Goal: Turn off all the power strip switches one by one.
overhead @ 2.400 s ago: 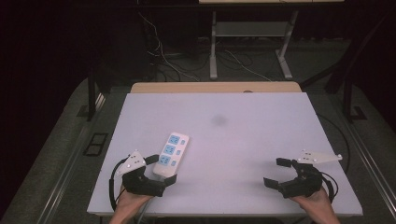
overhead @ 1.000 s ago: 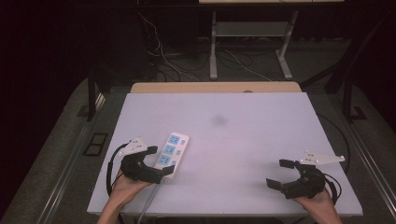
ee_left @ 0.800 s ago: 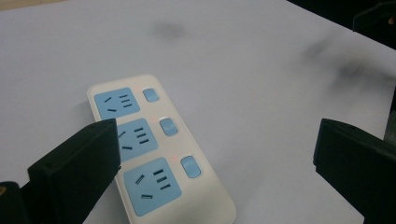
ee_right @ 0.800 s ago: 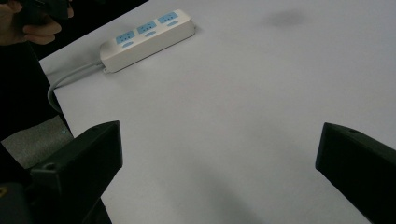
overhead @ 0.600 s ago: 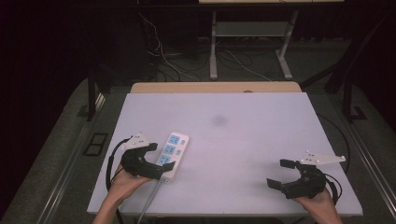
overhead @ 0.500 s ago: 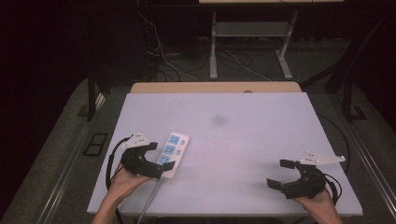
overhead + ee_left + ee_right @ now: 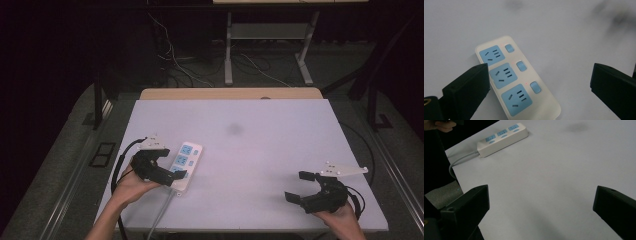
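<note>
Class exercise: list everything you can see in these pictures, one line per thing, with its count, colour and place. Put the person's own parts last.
power strip: one, white with three blue sockets and three blue switches, left part of the table
strip's cable: one, white, running off the near table edge
table: one, pale top with a dark smudge near its middle
floor cables: several, pale, behind the table
left gripper: one, black, jaws open over the strip's near end
right gripper: one, black, jaws open at the near right of the table

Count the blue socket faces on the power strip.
3, in a row along the power strip: far end, middle, near end, each beside a blue switch.
</note>
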Action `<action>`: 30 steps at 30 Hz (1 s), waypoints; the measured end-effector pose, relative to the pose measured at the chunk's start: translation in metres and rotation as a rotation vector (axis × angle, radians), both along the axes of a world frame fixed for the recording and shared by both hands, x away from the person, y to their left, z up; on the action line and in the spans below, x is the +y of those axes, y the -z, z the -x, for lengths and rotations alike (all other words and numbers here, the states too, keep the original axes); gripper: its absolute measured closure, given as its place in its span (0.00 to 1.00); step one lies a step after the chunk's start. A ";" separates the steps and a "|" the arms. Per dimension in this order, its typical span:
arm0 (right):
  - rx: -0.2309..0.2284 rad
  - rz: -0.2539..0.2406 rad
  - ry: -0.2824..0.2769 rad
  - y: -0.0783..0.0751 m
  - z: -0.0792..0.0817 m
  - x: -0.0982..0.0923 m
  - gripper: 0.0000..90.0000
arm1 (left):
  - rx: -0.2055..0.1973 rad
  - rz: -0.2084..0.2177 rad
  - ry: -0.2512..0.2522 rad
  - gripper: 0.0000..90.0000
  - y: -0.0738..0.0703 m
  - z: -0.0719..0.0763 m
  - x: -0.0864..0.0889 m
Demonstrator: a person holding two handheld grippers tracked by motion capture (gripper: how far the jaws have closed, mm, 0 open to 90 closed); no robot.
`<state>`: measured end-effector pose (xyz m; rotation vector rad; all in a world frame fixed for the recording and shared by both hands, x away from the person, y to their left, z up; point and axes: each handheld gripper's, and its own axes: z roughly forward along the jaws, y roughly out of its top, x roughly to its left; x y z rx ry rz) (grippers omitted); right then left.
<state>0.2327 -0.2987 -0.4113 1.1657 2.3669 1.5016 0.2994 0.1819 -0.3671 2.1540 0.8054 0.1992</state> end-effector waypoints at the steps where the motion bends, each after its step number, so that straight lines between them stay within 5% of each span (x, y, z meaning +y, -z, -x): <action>1: 0.000 0.000 0.000 0.000 0.000 0.000 0.01 | 0.004 -0.005 0.002 0.01 0.000 -0.001 0.000; 19: 0.004 0.012 -0.006 0.002 -0.001 0.002 0.01 | 0.049 -0.061 0.044 0.12 0.006 -0.021 -0.007; 30: 0.001 0.027 -0.013 0.004 -0.001 0.004 0.01 | 0.104 -0.081 0.083 0.39 0.015 -0.030 -0.010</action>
